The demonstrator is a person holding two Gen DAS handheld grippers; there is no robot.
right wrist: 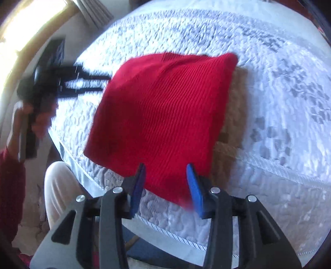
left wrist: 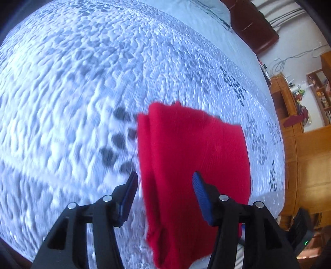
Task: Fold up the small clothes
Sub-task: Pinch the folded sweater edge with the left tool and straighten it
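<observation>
- We work over a bed with a white quilted coverlet (left wrist: 82, 82) printed with grey leaf shapes; wooden shelving (left wrist: 289, 115) crowded with small items stands along the far wall in the left wrist view, and a dark red-brown headboard (left wrist: 254, 27) rises beside a pale blue pillow (left wrist: 209, 10).
- The folded red ribbed knit garment (right wrist: 163, 115) lies on the coverlet near the bed's piped edge, in several layers whose edges show along one side in the left wrist view.
- In the right wrist view a tan cloth (right wrist: 235, 107) lies just beside the red garment, partly tucked under its edge.
- Our left gripper (left wrist: 165, 178), black with blue ribbed pads, has its jaws spread apart; the red garment shows between and below the pads, but neither pad presses on it.
- Our right gripper (right wrist: 166, 168), of the same build, also has its jaws parted over the near edge of the red garment, with nothing pinched between them.
- In the right wrist view the left gripper appears blurred at the left side, held in a hand (right wrist: 39, 120) with a dark red sleeve (right wrist: 10, 182) below it, its fingers pointing toward the garment's far corner without touching it.
- A leg in pale trousers (right wrist: 60, 186) stands close against the bed's edge.
</observation>
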